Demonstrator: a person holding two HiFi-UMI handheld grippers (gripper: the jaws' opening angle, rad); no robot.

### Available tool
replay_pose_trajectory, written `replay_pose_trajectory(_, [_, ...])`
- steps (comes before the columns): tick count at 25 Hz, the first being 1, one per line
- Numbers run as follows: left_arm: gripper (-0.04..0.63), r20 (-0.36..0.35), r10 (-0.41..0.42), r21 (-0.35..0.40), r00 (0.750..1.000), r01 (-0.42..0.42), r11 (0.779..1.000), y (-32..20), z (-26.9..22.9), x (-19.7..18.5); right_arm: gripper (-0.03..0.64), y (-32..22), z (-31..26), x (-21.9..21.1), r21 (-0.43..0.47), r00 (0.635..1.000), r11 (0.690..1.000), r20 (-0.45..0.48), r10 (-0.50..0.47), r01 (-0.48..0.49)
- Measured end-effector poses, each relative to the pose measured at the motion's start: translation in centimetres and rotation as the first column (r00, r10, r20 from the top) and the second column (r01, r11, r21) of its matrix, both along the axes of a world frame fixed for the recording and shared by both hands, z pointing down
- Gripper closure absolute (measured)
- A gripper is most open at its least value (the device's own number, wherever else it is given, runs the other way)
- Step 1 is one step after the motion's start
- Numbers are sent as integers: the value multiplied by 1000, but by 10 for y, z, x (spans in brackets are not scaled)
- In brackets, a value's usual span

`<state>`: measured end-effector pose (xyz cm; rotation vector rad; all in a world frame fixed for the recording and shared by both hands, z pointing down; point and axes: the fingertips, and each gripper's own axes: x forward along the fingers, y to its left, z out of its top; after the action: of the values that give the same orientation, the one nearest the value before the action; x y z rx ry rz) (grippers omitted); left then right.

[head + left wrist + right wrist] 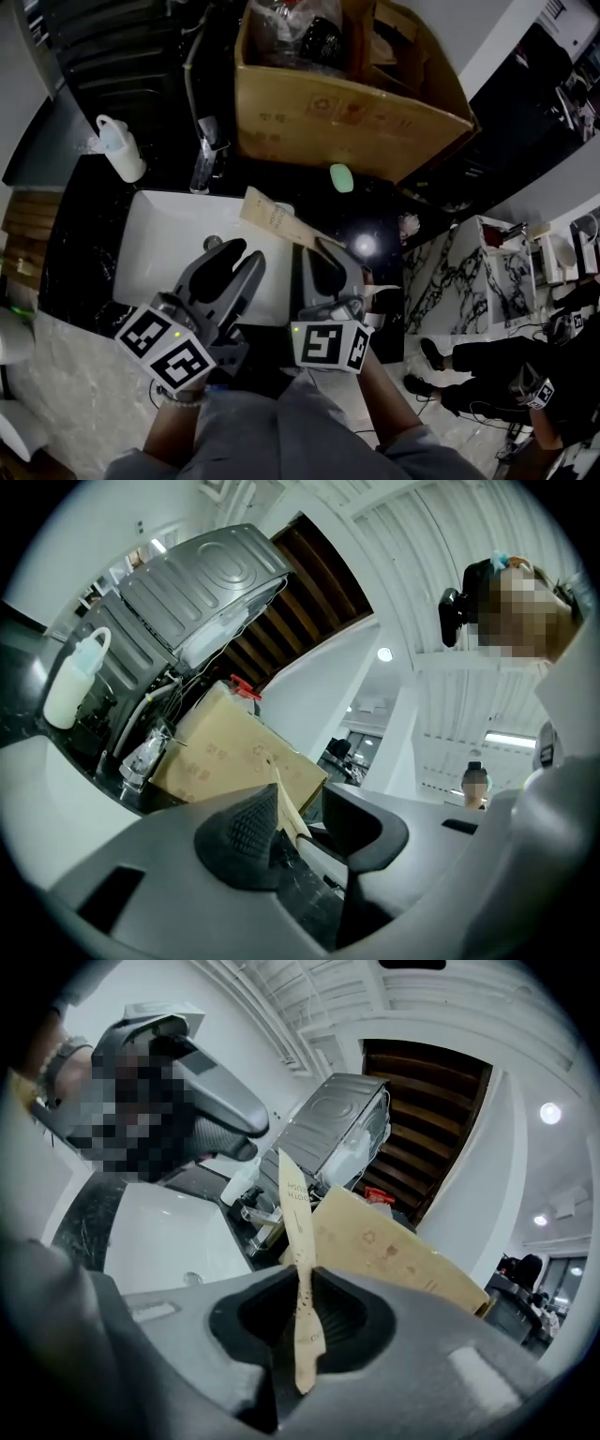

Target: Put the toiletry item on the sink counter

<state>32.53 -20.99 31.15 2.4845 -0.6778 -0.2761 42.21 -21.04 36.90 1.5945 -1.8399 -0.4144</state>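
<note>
A large cardboard box [347, 112] stands behind a white sink basin [155, 234] set in a black counter [70, 253]. The left gripper's [241, 255] jaws are spread, gripping nothing. The right gripper [302, 1302] pinches a paper toothbrush packet [296, 1199] above the basin's right side

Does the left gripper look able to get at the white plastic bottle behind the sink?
Probably yes: the left gripper has its jaws apart, gripping nothing, and only the white sink basin lies between it and the white plastic bottle.
</note>
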Motion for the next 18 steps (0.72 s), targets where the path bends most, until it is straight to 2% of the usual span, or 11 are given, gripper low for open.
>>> replay_pose_trajectory(5, [465, 16, -61, 17, 998, 61, 998, 0, -3, -15, 571, -29, 25, 11, -32, 999, 998, -21, -48, 47])
replay_pose_trajectory(13, [572, 45, -150, 54, 988, 147, 988, 0, -8, -43, 571, -81, 63, 14, -105, 991, 988, -57, -117, 111])
replay_pose_trajectory(18, [588, 58, -184, 68, 981, 180, 981, 3, -12, -54, 571, -110, 88, 17, -156, 983, 978, -95, -156, 140])
